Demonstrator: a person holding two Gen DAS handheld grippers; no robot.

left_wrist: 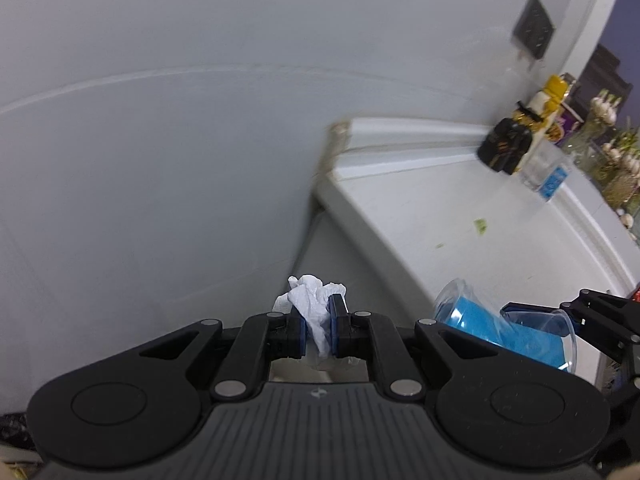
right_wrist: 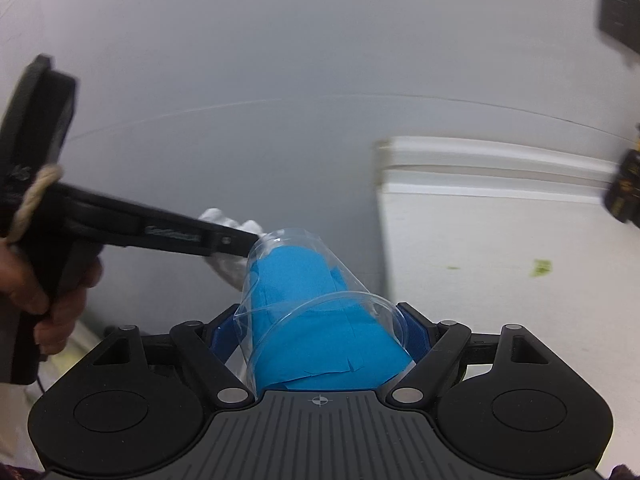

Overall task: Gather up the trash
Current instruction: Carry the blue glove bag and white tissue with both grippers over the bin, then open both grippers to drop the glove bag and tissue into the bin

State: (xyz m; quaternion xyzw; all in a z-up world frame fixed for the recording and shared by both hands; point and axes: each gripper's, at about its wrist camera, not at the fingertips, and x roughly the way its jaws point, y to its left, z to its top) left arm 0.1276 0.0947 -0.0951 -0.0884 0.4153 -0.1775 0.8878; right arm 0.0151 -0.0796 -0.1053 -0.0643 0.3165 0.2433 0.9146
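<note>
Both claws grip trash: left claw (left_wrist: 319,330) crumpled tissue (left_wrist: 314,300), right claw (right_wrist: 320,344) blue-lined cup (right_wrist: 316,320).

Left gripper (left_wrist: 319,330) pinched tight on crumpled tissue (left_wrist: 312,300). Right gripper (right_wrist: 326,344) clamped around clear plastic cup (right_wrist: 316,320). Both held side by side, aloft.

Tissue (right_wrist: 228,268) partly hidden behind cup (right_wrist: 320,320).

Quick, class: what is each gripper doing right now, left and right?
Left gripper: closed on a crumpled white tissue.
Right gripper: closed on a clear plastic cup with blue paper inside.
</note>
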